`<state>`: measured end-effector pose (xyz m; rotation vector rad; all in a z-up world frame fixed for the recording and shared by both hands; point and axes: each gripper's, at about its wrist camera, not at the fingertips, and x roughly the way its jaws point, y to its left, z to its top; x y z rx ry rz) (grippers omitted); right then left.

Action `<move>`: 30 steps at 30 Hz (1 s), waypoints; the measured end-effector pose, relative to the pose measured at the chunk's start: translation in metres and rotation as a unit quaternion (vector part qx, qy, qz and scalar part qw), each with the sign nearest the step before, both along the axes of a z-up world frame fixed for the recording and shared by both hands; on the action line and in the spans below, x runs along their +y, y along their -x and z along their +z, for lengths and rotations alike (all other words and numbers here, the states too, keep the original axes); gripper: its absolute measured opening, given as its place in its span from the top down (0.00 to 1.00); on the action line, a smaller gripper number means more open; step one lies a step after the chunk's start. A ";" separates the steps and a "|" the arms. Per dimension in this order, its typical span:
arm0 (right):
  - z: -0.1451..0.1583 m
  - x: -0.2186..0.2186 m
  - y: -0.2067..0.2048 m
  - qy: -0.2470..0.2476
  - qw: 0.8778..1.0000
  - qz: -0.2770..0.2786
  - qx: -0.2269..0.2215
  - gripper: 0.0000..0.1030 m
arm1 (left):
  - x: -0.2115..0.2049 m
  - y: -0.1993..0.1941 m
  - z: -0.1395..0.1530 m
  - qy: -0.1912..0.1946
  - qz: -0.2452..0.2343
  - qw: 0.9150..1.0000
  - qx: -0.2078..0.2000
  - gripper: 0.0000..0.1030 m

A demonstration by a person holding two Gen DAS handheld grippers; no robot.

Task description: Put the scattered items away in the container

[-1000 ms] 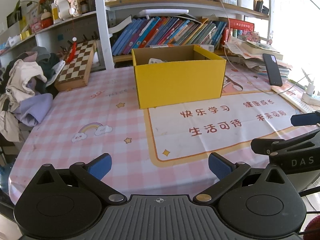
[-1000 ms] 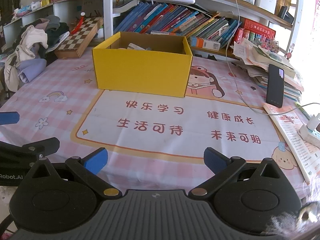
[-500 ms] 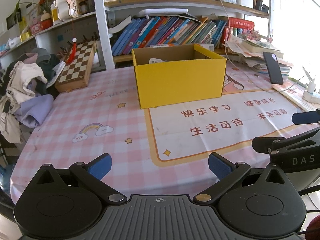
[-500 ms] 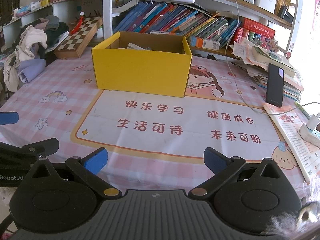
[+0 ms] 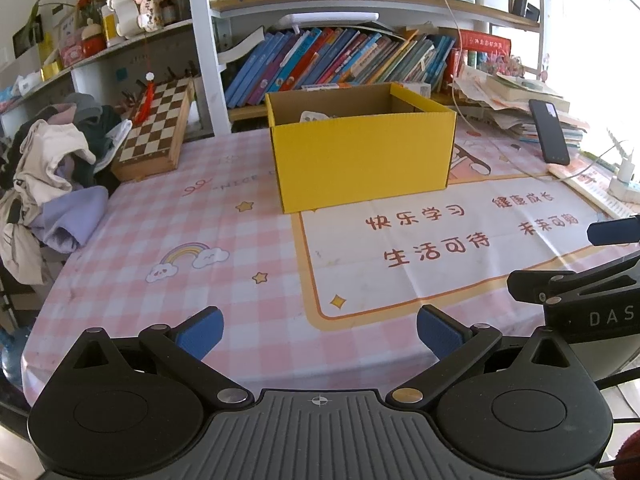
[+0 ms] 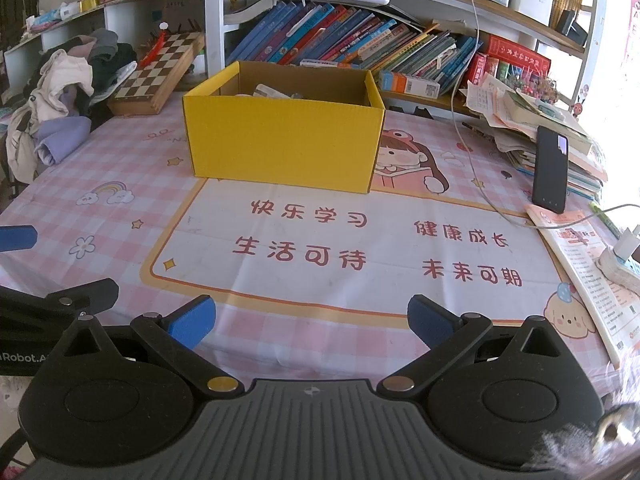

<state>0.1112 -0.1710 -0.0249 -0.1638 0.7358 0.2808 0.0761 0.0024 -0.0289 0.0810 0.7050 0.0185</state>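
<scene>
A yellow cardboard box (image 5: 360,160) stands open on the pink checked tablecloth; it also shows in the right wrist view (image 6: 280,144). White packets (image 6: 272,91) lie inside it. My left gripper (image 5: 318,330) is open and empty, low over the near table edge, well short of the box. My right gripper (image 6: 310,322) is open and empty, beside it to the right. Each gripper shows at the edge of the other's view.
A chessboard box (image 5: 154,132) and a pile of clothes (image 5: 52,176) sit at the back left. A black phone (image 6: 551,170) leans on stacked papers at the right, with a cable and a power strip (image 6: 618,264). Bookshelves stand behind the box.
Both grippers stay open and empty. The left view has drifted slightly back and down; the right view is almost unchanged.
</scene>
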 end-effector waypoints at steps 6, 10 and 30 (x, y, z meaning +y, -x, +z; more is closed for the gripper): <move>0.000 0.001 0.000 0.000 1.000 0.000 0.001 0.00 | -0.001 -0.001 0.000 0.000 0.001 1.000 0.001 0.00; 0.000 0.001 0.000 0.001 1.000 -0.001 0.002 0.00 | -0.001 -0.001 -0.001 0.001 0.001 1.000 0.002 0.00; -0.003 0.002 -0.002 0.004 1.000 0.002 0.007 0.00 | 0.001 -0.002 -0.002 0.012 -0.001 1.000 -0.001 0.00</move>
